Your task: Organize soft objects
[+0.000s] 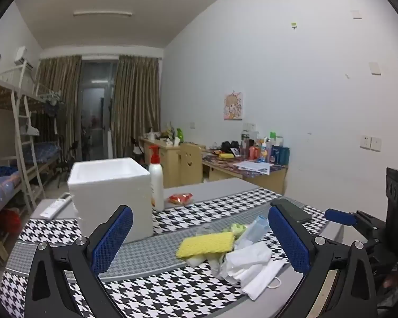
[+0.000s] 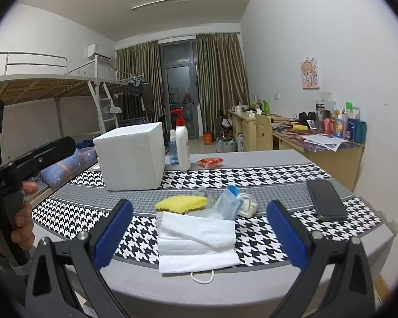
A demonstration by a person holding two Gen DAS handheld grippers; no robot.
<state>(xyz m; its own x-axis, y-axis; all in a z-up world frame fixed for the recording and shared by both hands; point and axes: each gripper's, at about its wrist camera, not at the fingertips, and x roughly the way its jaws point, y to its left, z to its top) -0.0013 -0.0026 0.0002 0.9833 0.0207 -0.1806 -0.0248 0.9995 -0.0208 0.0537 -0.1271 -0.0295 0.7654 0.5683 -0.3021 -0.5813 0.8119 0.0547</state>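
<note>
A pile of soft things lies on the houndstooth table cloth (image 2: 268, 241): a yellow sponge (image 2: 181, 203), folded white cloths and a face mask (image 2: 196, 241), and a blue-white mask pack (image 2: 229, 201). My right gripper (image 2: 200, 204) hovers open just in front of the pile, nothing between its blue pads. In the left wrist view the sponge (image 1: 205, 243) and white cloths (image 1: 252, 267) lie between the wide-open fingers of my left gripper (image 1: 199, 212), untouched. An open white foam box (image 1: 111, 185) stands behind on the left.
A red-pump lotion bottle (image 2: 182, 145) and a blue spray bottle (image 2: 173, 151) stand beside the foam box (image 2: 131, 156). A red snack packet (image 2: 211, 162) lies behind, and a dark phone (image 2: 326, 200) to the right. A hand (image 2: 21, 228) holds the left gripper's handle.
</note>
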